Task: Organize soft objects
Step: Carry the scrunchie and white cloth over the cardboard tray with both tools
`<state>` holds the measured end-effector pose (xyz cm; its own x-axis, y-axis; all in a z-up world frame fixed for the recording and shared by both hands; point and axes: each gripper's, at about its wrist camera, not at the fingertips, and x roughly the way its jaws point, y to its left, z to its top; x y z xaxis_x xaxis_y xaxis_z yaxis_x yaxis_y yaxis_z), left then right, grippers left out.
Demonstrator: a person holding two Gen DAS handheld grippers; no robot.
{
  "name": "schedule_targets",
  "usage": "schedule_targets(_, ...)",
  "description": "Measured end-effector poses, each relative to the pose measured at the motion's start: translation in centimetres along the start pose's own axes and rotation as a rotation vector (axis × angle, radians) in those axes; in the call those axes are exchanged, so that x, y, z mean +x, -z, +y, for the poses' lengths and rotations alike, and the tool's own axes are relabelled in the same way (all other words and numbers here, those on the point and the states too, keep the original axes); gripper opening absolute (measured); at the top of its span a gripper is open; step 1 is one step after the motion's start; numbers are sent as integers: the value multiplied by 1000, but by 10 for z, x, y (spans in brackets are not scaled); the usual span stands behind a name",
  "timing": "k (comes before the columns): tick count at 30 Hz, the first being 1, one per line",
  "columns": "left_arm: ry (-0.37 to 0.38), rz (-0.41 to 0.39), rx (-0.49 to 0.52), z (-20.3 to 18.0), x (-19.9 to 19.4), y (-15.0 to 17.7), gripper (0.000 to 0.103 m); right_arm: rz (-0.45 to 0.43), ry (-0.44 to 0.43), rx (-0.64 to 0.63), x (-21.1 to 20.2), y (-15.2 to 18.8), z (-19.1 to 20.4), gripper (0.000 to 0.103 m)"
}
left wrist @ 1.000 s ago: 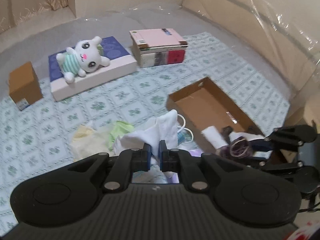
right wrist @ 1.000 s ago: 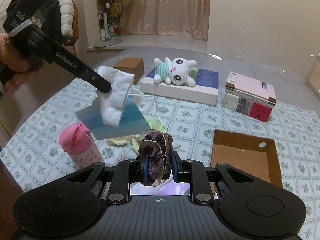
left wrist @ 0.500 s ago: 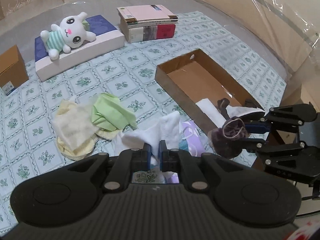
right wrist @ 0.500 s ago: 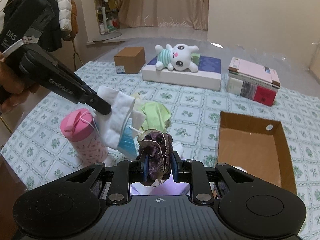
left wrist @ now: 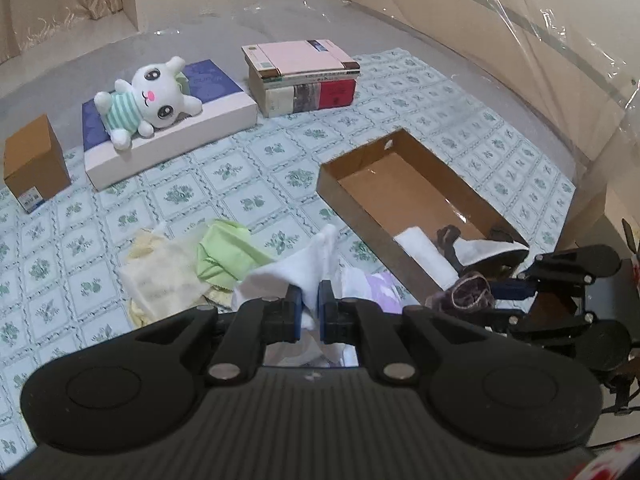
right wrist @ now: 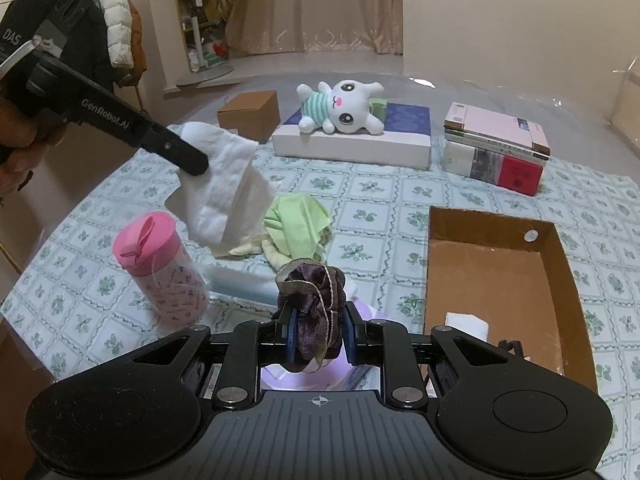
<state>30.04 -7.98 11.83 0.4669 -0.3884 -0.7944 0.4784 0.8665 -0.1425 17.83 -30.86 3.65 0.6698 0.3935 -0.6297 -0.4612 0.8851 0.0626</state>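
White cloth [right wrist: 224, 184] pinched in left gripper [left wrist: 309, 312] fingers, held above worktop [right wrist: 360, 192]. Purple scrunchie [right wrist: 314, 312] clamped btwn right gripper [right wrist: 318, 334] fingers, just left of cardboard box [right wrist: 560, 264].

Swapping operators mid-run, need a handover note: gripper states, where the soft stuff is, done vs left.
Left hand-held gripper: shut on a white cloth, held in the air.
Right hand-held gripper: shut on a dark purple scrunchie, near the cardboard box.
Done: a white rolled cloth and a dark item lie in the box.
Left: both held pieces, then the green cloth and yellow cloths on the tablecloth. Plush bunny lies on a flat box.
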Motion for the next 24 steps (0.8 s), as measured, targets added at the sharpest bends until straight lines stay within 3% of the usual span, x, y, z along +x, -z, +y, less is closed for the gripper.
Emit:
schedule_targets(12,18,-9,51,-32,-12,2,6,-39,40,24,-28,3,-14,23)
schedule_targets(24,118,-16,128,-111,13,-16,6,-61,179,129,-77,24,-81,23)
